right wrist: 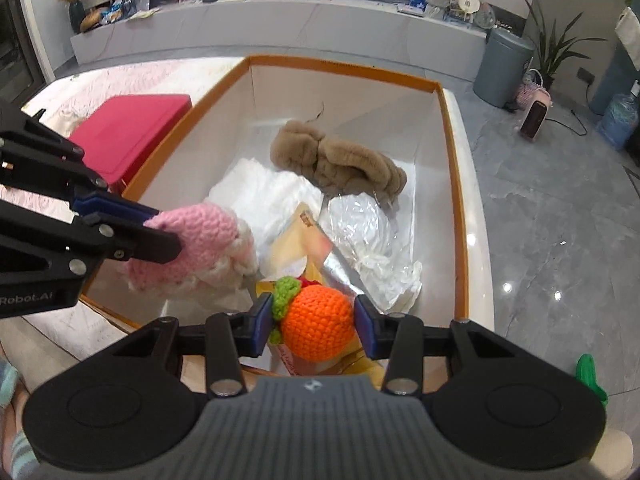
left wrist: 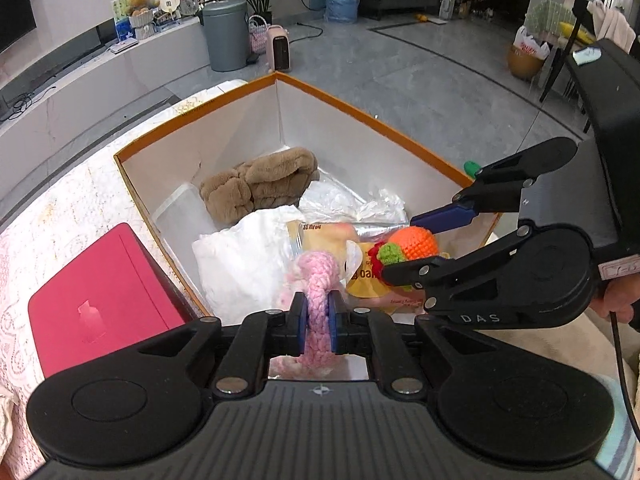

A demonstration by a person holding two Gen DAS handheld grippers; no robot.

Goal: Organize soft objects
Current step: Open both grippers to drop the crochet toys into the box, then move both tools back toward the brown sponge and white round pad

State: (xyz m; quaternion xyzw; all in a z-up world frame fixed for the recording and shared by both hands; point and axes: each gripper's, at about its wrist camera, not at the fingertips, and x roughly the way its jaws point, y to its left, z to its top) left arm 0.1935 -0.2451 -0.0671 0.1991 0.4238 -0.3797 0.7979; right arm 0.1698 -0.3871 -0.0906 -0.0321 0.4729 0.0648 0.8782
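My left gripper (left wrist: pixel 319 312) is shut on a pink crocheted toy (left wrist: pixel 316 280), which hangs over the near side of an orange-rimmed white box (left wrist: pixel 192 128). The same pink toy (right wrist: pixel 200 240) shows at the left of the right wrist view, pinched by the left gripper (right wrist: pixel 160 228). My right gripper (right wrist: pixel 314 322) is shut on an orange crocheted ball with a green leaf (right wrist: pixel 318 322), also above the box's near edge. In the left wrist view that ball (left wrist: pixel 412 244) sits between the right gripper's (left wrist: pixel 400 246) fingers.
Inside the box (right wrist: pixel 452 168) lie a brown furry item (right wrist: pixel 340 160), white cloth (right wrist: pixel 264 196), crumpled clear plastic (right wrist: pixel 368 232) and a yellow snack packet (right wrist: pixel 296 244). A red case (right wrist: pixel 128 128) lies left of the box on the lace-covered table. A green object (right wrist: pixel 588 372) is near the right.
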